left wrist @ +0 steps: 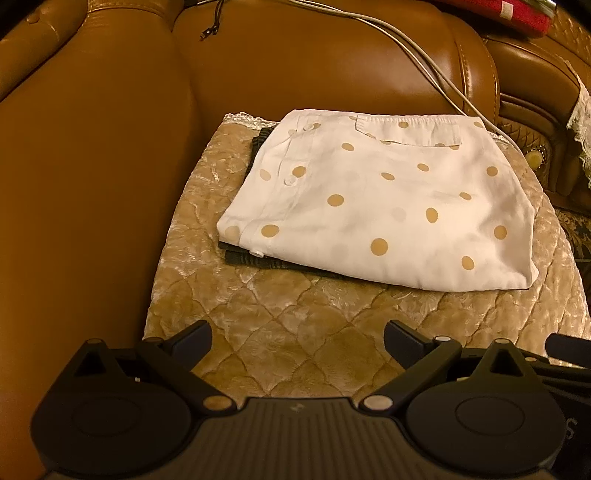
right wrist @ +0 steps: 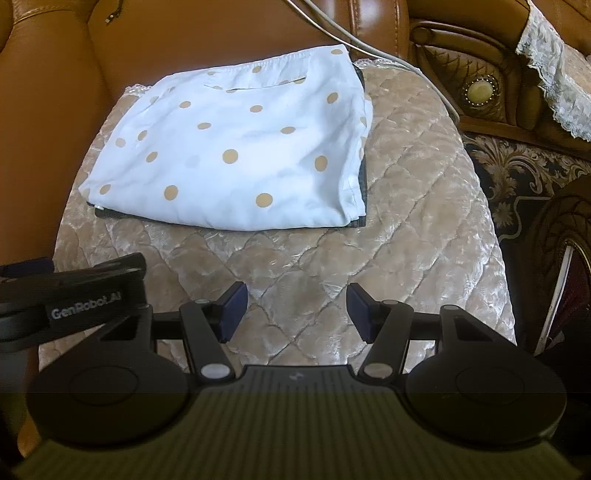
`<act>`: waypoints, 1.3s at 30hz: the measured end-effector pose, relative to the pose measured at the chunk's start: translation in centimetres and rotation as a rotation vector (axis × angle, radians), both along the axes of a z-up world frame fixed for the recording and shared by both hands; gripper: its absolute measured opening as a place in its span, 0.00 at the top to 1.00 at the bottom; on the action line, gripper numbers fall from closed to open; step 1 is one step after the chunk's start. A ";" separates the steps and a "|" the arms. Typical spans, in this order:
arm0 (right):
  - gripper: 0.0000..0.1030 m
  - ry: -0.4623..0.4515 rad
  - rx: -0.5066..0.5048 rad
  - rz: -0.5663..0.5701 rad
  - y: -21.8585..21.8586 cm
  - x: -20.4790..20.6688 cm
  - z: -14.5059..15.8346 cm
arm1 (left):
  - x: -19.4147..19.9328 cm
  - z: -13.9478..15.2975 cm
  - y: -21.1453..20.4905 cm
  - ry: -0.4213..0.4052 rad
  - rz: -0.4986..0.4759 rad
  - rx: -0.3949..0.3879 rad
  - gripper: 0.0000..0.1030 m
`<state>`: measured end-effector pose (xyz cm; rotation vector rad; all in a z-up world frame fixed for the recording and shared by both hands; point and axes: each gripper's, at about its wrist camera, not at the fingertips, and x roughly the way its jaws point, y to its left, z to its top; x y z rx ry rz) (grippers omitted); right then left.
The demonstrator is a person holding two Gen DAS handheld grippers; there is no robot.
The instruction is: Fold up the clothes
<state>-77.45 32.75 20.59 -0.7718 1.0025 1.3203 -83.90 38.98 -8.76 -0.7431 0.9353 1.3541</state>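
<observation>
A brown leather sofa (left wrist: 92, 184) fills the background, and on its seat lies a quilted beige cushion cover (left wrist: 295, 325) with a lace edge at the back. On this cover rests a folded white shirt (left wrist: 376, 206) with tan polka dots, buttons along its left edge and a pocket near the top. It lies flat on top of a dark folded garment (left wrist: 255, 258), which peeks out under the shirt's left and near edges; in the right wrist view the same dark garment (right wrist: 364, 192) shows along the shirt's (right wrist: 236, 147) right side. A pale cable (left wrist: 417, 55) runs down the sofa back and passes behind the shirt's far right corner. A red cloth (left wrist: 517, 14) sits at the top right, on the sofa's upper edge. To the right stands a carved wooden armrest (right wrist: 480, 88) with a lace cover (right wrist: 554, 74) draped over it, and a patterned rug (right wrist: 524, 173) lies below.

The left gripper (left wrist: 297, 339) hovers over the near part of the cushion cover, jaws wide apart and holding nothing, well short of the shirt. The right gripper (right wrist: 297, 312) hangs over the same near area, jaws spread moderately and empty, just beside the left one, whose side shows at the left of its view.
</observation>
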 end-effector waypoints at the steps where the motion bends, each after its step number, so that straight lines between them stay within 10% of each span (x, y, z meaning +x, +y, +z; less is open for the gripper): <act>1: 0.35 -0.005 0.003 0.001 0.0 -0.1 0.0 | -0.1 -0.1 0.0 -0.005 0.001 -0.001 0.01; 39: 0.35 -0.029 0.026 0.018 -0.1 -0.7 -0.4 | -0.2 -1.4 0.3 -0.028 0.019 -0.006 0.01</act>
